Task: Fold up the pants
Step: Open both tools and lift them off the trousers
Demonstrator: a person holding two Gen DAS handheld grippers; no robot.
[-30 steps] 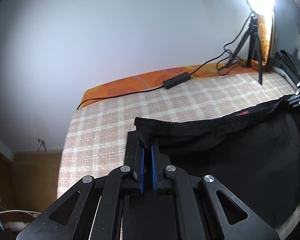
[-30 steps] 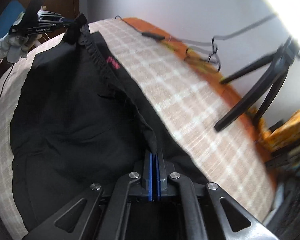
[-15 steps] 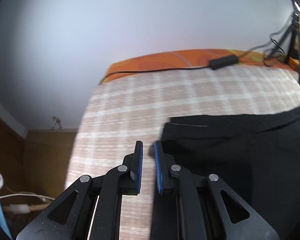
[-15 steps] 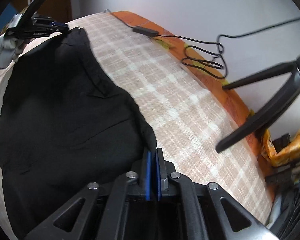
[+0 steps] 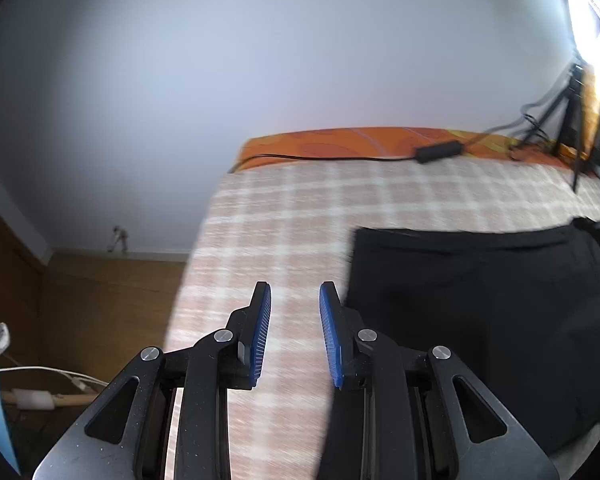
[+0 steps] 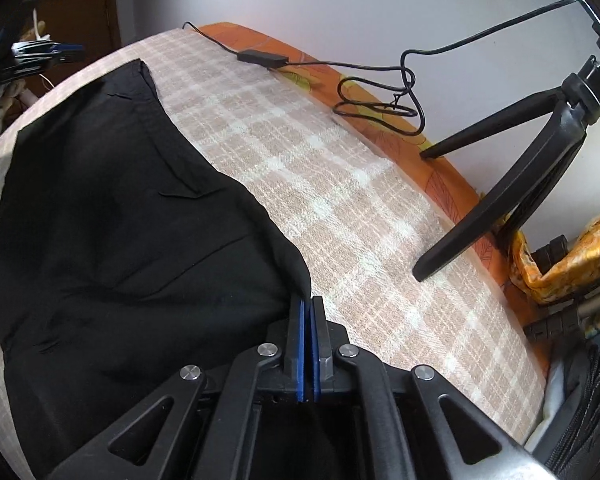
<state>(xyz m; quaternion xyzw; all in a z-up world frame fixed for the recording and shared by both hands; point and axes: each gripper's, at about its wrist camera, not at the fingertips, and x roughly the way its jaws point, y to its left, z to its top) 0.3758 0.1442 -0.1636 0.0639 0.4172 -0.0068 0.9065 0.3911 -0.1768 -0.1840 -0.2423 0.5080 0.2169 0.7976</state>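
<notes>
Black pants point(image 5: 480, 300) lie spread flat on a beige checked bed cover point(image 5: 300, 208). My left gripper point(image 5: 294, 308) is open and empty, over the cover just left of the pants' edge. It also shows far off in the right wrist view point(image 6: 48, 50). My right gripper point(image 6: 309, 304) is shut on the near edge of the pants point(image 6: 120, 220), which lie down and away to the left.
A black tripod point(image 6: 520, 168) stands on the bed to the right, with a cable and power adapter point(image 6: 262, 58) along the orange sheet edge point(image 5: 360, 144) by the wall. The bed's left edge drops to a wooden floor point(image 5: 100, 300) with cables.
My left gripper let go of the pants' corner, opened wide and drew back to the left. The pants dropped flat onto the bed. My right gripper stayed shut on its edge.
</notes>
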